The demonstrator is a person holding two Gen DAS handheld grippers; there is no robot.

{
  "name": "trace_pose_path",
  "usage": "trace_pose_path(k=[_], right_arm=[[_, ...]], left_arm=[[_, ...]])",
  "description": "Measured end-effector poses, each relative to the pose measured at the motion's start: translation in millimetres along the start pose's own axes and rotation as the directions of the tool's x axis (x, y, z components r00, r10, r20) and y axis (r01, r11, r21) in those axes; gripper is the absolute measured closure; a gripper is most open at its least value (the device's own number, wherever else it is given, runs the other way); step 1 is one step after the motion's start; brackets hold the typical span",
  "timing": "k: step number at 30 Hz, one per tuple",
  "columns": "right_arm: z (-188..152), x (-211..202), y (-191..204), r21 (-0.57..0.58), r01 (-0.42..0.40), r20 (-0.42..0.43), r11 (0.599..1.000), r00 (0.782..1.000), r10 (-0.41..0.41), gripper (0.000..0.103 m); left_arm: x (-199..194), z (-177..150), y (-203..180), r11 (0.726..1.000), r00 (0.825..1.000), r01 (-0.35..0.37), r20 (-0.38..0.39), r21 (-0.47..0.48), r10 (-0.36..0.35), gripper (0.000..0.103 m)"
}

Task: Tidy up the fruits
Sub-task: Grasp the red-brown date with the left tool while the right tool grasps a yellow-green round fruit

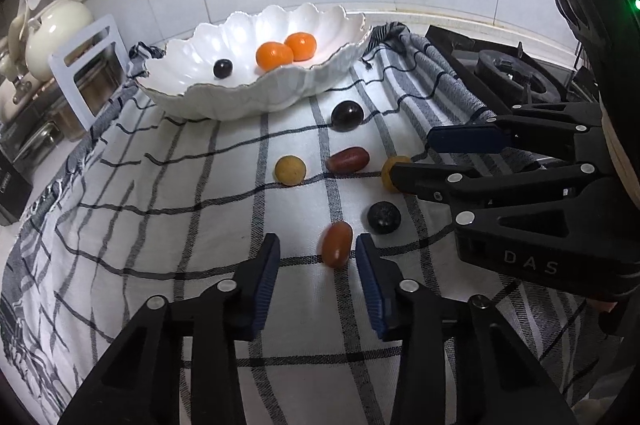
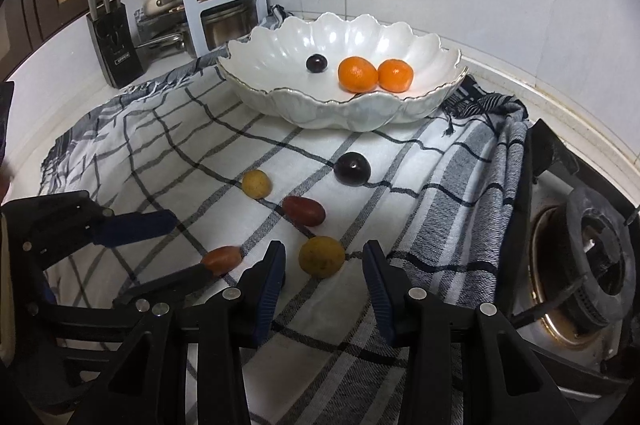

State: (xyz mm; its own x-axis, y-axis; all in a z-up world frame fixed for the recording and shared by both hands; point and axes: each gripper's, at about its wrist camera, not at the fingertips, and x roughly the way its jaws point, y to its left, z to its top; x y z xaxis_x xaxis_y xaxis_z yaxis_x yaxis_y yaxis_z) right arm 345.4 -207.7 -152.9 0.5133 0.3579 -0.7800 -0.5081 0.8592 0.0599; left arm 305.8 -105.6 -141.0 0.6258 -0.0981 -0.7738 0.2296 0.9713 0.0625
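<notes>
Our left tool (image 1: 317,257) stands narrow around a red fruit (image 1: 336,243), pads apart from it; our right tool (image 2: 324,263) likewise brackets a yellow fruit (image 2: 322,256). Bowl (image 1: 240,97) ahead, stove (image 2: 592,265) right.

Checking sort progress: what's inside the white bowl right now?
In the white bowl: two oranges and one small dark round fruit. The near rim hides part of the bowl's floor, so anything low behind it can't be ruled out.
</notes>
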Motion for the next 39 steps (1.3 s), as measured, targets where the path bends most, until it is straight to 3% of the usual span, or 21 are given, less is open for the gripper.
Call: trace_pose_path(k=[16, 21, 39], right_arm=[[-1, 24, 0, 0.007, -0.031, -0.048, 1.0, 0.998, 0.031, 0.07], [0, 30, -3, 0.028, -0.034, -0.068, 0.999, 0.997, 0.036, 0.073], [-3, 6, -1, 0.057, -0.012, -0.021, 0.998, 1.0, 0.014, 0.074]], left_arm=[[21, -4, 2, 0.997, 0.996, 0.065, -0.053, -0.046, -0.067, 0.079], [22, -2, 3, 0.995, 0.996, 0.078, -0.045, -0.064, -0.081, 0.086], [-3, 7, 14, 0.991, 0.996, 0.09, 0.025, -0.098, -0.088, 0.087]])
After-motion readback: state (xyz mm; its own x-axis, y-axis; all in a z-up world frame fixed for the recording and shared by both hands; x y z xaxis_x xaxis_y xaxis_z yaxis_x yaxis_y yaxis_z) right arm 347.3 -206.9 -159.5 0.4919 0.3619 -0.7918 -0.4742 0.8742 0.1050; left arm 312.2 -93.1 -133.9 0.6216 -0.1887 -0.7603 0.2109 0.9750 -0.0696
